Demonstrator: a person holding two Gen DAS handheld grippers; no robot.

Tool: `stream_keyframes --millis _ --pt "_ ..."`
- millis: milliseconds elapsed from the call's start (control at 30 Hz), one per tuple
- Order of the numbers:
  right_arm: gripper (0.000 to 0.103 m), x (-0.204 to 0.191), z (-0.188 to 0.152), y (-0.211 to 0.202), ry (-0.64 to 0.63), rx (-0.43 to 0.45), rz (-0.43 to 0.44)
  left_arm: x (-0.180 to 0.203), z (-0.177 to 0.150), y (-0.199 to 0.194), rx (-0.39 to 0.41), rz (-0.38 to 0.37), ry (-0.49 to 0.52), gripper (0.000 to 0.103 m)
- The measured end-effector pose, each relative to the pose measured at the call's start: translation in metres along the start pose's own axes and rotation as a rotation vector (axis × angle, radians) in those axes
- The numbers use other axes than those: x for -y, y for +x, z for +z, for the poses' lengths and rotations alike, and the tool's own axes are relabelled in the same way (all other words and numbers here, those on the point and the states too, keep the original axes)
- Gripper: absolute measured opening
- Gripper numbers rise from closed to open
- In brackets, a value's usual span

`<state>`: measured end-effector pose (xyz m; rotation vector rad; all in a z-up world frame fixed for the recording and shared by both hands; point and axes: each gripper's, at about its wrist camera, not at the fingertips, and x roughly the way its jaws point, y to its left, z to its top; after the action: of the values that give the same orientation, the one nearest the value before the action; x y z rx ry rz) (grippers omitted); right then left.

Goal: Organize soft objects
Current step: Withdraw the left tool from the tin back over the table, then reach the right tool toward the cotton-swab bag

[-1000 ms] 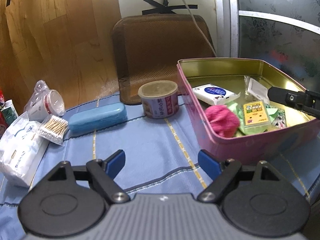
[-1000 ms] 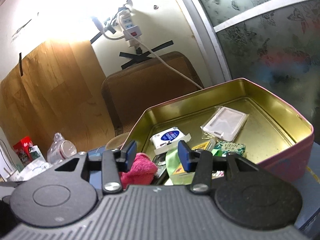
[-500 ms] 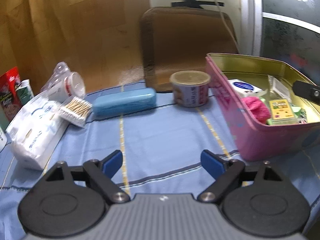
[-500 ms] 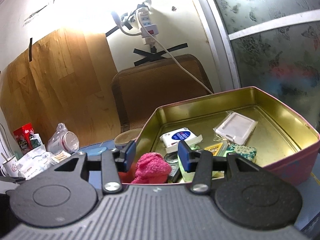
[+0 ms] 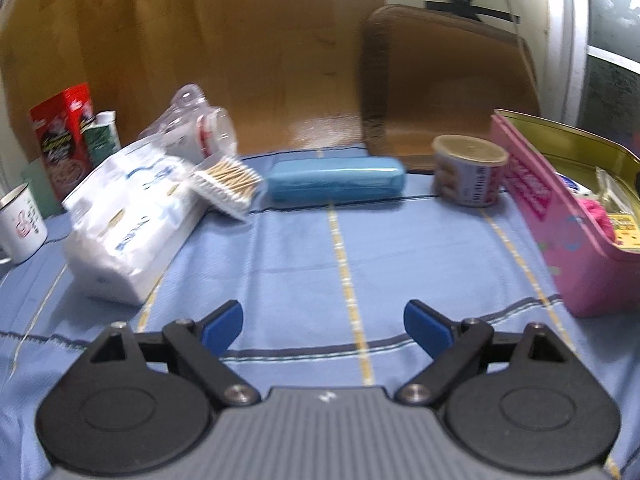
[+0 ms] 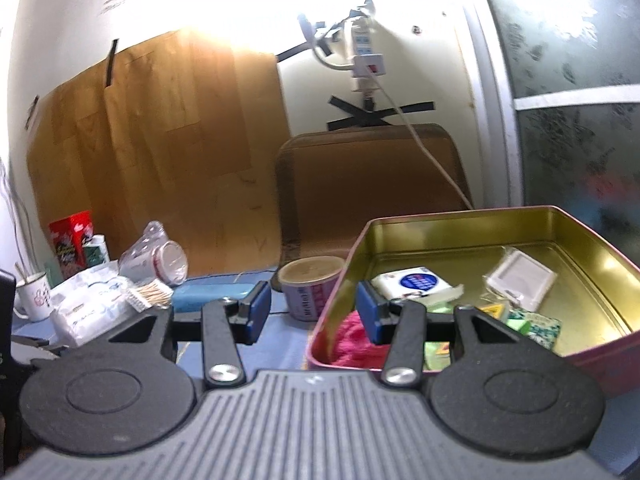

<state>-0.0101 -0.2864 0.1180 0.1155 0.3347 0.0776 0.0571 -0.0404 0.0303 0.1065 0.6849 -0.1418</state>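
Note:
A pink tin box (image 5: 568, 236) with a gold inside stands at the right of the blue cloth; it also shows in the right wrist view (image 6: 592, 356). In it lie a pink fluffy cloth (image 6: 352, 340), a small tissue pack (image 6: 412, 284), a clear flat pouch (image 6: 520, 280) and green packets. A large white tissue pack (image 5: 124, 220) lies at the left. My left gripper (image 5: 323, 326) is open and empty above the cloth. My right gripper (image 6: 313, 312) is open and empty, held in front of the box's near left corner.
A blue case (image 5: 336, 180), a bundle of cotton swabs (image 5: 226, 186), a round can (image 5: 468, 170), a bagged cup (image 5: 196, 130), a white mug (image 5: 20, 222) and red and green cartons (image 5: 64, 136) stand along the back. A brown board (image 5: 448, 88) leans on the wall.
My left gripper has swung left, away from the box, so the tissue pack and mug come into view. My right gripper has pulled back and left from over the box and opened wider.

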Motion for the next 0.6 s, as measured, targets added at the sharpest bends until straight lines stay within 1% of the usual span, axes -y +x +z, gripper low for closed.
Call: stream_keyframes --millis 333,500,600 --pt "0.051 -0.035 -0.006 0.014 -0.083 -0.039 0.063 -0.045 -0.009 0.005 0.003 0.054 -0.068 0.091" --pt "0.052 -0.057 -0.009 0.027 -0.134 -0.07 0.12 -0.081 -0.016 0.004 0.026 0.093 -0.142 0.091" --pt "0.053 -0.073 -0.01 0.04 -0.16 -0.096 0.169 -0.106 -0.022 0.006 0.036 0.141 -0.2 0.091"
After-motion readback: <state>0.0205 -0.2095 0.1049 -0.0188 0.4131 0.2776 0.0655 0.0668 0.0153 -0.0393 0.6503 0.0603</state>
